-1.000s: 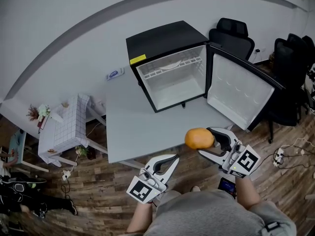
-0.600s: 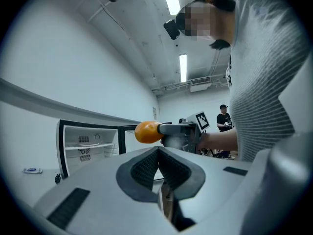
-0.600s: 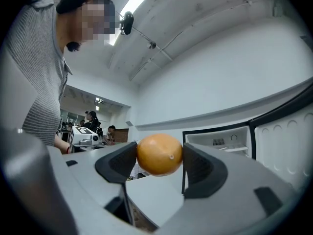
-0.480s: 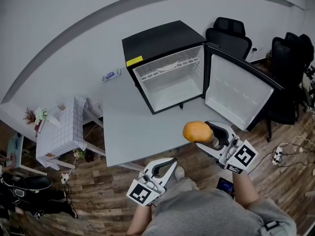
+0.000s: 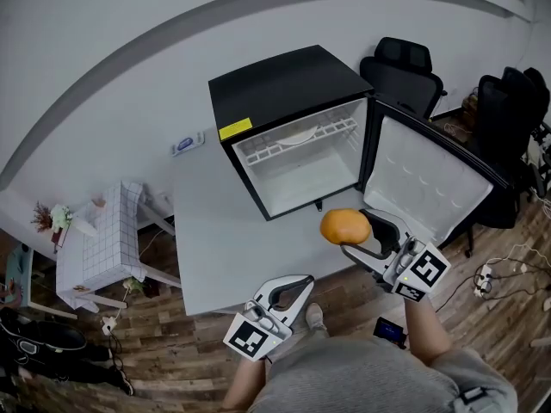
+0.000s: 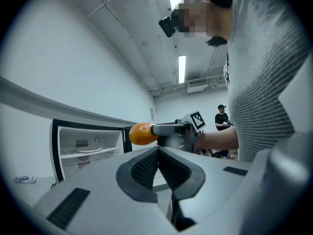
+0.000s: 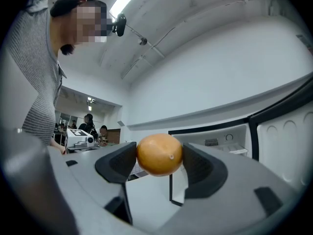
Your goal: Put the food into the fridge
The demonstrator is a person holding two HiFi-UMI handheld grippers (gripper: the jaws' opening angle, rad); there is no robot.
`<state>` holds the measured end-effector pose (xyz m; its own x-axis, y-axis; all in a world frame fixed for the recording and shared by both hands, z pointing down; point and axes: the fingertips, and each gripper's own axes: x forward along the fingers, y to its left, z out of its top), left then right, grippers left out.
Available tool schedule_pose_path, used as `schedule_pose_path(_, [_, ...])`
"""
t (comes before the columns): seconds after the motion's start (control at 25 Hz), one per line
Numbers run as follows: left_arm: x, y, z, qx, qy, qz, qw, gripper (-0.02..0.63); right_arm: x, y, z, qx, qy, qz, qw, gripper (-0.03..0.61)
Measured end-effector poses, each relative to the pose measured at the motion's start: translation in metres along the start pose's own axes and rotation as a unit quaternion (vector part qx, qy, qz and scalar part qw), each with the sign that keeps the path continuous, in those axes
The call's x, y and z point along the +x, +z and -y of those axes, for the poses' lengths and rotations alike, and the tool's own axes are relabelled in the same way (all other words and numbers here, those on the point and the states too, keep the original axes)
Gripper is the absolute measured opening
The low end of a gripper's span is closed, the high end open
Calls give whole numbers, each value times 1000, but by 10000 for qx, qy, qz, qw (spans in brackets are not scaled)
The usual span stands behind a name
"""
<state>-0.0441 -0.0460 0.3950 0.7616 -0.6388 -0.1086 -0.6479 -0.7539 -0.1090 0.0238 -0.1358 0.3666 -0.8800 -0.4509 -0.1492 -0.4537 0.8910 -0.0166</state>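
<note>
Roughly midway. Right claw [image 5: 357, 233] clamped on orange [image 5: 343, 225], up over worktop [image 5: 215, 231] edge, just short of open fridge [image 5: 275, 80]. Left claw [image 5: 303, 281] shut, empty, lower down. Remaining: setting orange inside, letting go.

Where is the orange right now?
In the head view the orange is right of centre, clamped in the right gripper, held up just in front of the open fridge.
</note>
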Motion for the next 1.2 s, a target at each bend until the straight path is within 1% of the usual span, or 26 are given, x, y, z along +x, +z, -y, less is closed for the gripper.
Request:
schedule_pose_path(0.28, [9,-16,-51,-148,8,-68,9999,11,45,-10,41,66,-102,-29,9999,300])
schedule_pose_path(0.48, [19,-19,-82,-90,-87,17,9999,11,69,-16,65,121,-236,-55,9996,299])
schedule_pose_path(0.72, [21,-21,-111,-66,-179,64,9998,11,94,-19,83,132,-386,-75,9991,300])
schedule_pose_path(1.04, [21,-27,-135,-61,-295,78,9995,11,119,-30,101,139,-584,-179,9980,300])
schedule_pose_path(1.2, [23,-30,-141,-76,-297,33,9995,11,129,-37,119,269,-745,-280,9965,299])
